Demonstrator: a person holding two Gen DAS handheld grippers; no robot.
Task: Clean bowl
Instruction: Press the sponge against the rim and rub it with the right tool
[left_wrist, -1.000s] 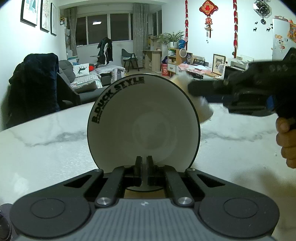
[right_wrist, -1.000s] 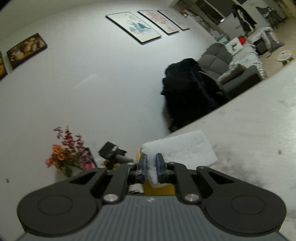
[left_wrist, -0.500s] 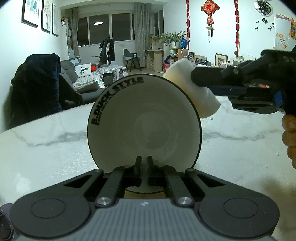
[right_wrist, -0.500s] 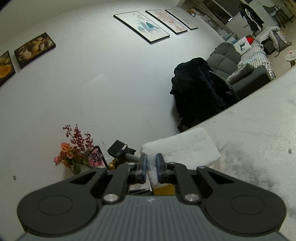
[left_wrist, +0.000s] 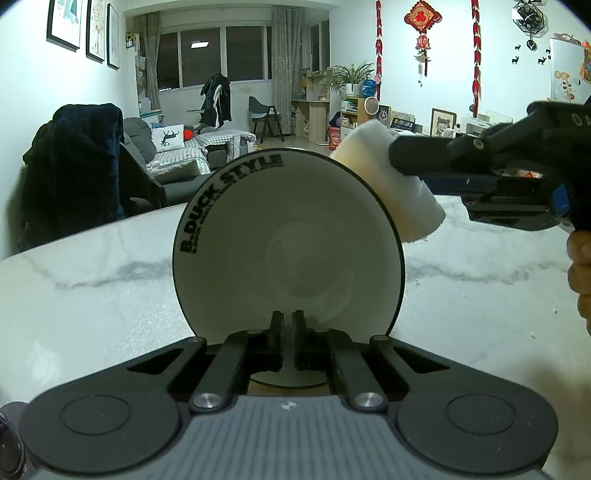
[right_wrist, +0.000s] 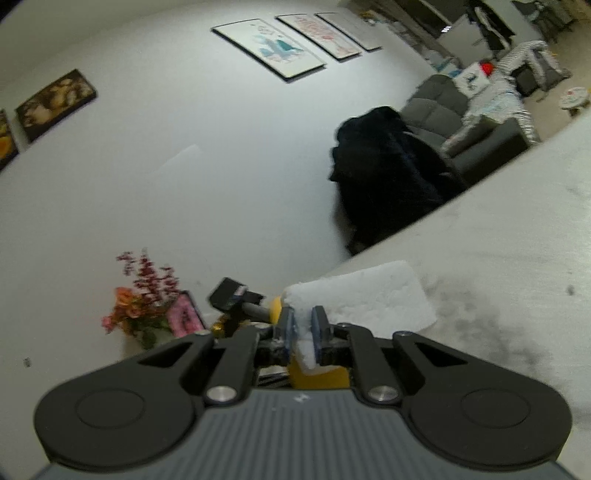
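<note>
A white bowl with a black rim and "B.DUCK STYLE" lettering stands tipped on edge, its inside facing my left wrist camera. My left gripper is shut on its lower rim. A white sponge sits at the bowl's upper right rim, held by my right gripper, which reaches in from the right. In the right wrist view the right gripper is shut on the sponge; the bowl is out of that view.
A white marble table lies under the bowl. A person's fingers show at the right edge. A dark coat over a chair stands beyond the table's far edge. Flowers and a yellow object sit past the sponge.
The right gripper has risen slightly with the sponge and shifted along the bowl's upper right rim. The bowl and left gripper have stayed still.
</note>
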